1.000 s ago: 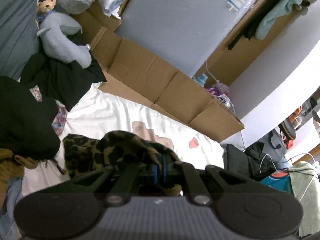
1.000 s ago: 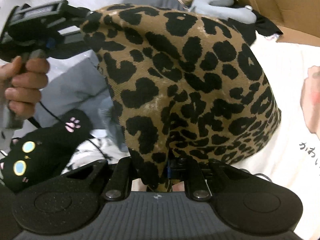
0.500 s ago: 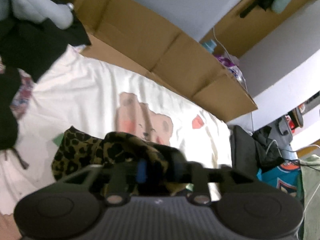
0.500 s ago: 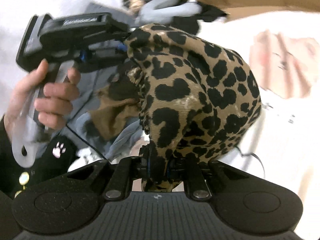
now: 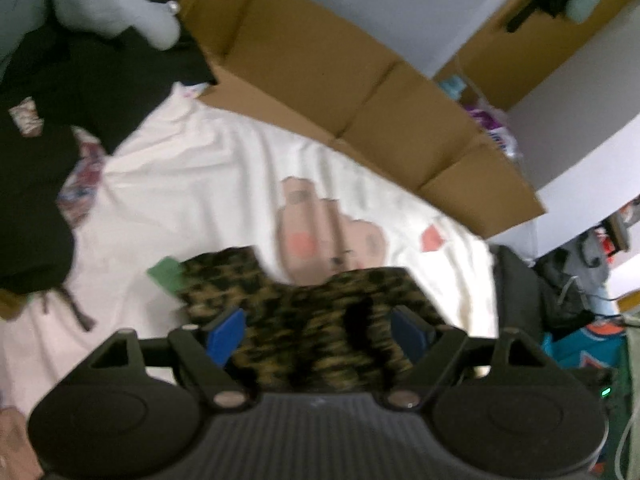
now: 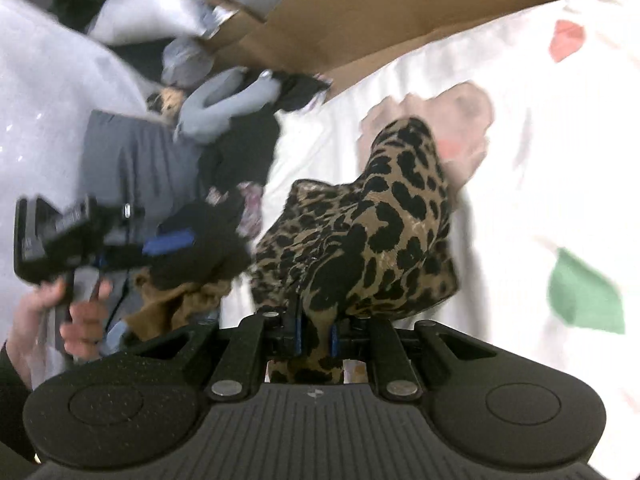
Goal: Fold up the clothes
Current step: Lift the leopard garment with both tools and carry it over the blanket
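A leopard-print garment [image 5: 280,296] lies bunched on the white bear-print sheet [image 5: 180,184]. My left gripper [image 5: 318,328] stands over it with jaws opening. Its blue pads [image 5: 226,330] are wide apart and clear of the cloth between them. In the right wrist view my right gripper [image 6: 315,334] is shut on an edge of the same garment [image 6: 380,240], which rises in a peak just ahead of it. A hand [image 6: 72,312] holds the left gripper [image 6: 172,248] at the left, beside the cloth.
Flattened brown cardboard [image 5: 320,68] lines the far side of the sheet. A pile of black clothes [image 5: 60,100] and a grey plush toy [image 5: 116,12] lie at the left. More clothes and bags [image 5: 568,300] sit off the right edge.
My left gripper has sunk toward the sheet, opened wide and let go of the leopard garment. The right gripper has swung and rolled with the garment still in it.
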The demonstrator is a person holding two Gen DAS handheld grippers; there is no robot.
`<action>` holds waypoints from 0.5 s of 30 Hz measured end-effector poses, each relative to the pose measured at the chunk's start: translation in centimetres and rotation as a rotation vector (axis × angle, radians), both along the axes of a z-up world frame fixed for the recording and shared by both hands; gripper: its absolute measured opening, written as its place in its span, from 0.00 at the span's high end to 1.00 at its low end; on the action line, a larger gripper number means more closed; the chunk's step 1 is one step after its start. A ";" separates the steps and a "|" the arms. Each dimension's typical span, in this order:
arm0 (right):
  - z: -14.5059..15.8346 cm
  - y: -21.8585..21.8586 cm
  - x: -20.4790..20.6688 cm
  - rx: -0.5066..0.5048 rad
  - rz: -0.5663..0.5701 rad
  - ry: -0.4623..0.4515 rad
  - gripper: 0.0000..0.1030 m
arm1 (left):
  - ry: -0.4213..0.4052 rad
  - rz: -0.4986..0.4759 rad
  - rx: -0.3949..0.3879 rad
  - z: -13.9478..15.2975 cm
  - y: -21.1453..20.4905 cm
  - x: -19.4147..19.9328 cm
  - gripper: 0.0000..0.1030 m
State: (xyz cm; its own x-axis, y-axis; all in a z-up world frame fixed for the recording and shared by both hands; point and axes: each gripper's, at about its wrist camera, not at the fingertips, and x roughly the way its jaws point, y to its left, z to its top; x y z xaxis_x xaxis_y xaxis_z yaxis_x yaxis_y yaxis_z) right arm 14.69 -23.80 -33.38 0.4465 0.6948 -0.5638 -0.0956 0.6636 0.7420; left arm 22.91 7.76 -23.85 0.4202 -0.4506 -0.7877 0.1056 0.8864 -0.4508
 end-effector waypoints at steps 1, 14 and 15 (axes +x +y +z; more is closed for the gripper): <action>0.0 -0.6 0.2 -0.005 -0.012 0.000 0.89 | 0.006 0.006 0.006 -0.3 0.3 0.0 0.20; -0.8 -9.2 -0.8 -0.176 -0.241 0.064 0.96 | 0.042 -0.024 0.063 -3.9 0.2 0.4 0.20; -1.0 -9.8 -1.1 -0.203 -0.264 0.077 0.96 | 0.042 -0.032 0.064 -4.0 0.0 0.4 0.20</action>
State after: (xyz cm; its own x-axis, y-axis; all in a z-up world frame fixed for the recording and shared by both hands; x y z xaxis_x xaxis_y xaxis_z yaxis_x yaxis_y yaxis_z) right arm 13.58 -33.61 -34.35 0.5467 0.4311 -0.7178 0.1499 0.7930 0.5905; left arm 23.31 7.75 -27.87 0.3720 -0.4113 -0.8321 0.1162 0.9101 -0.3979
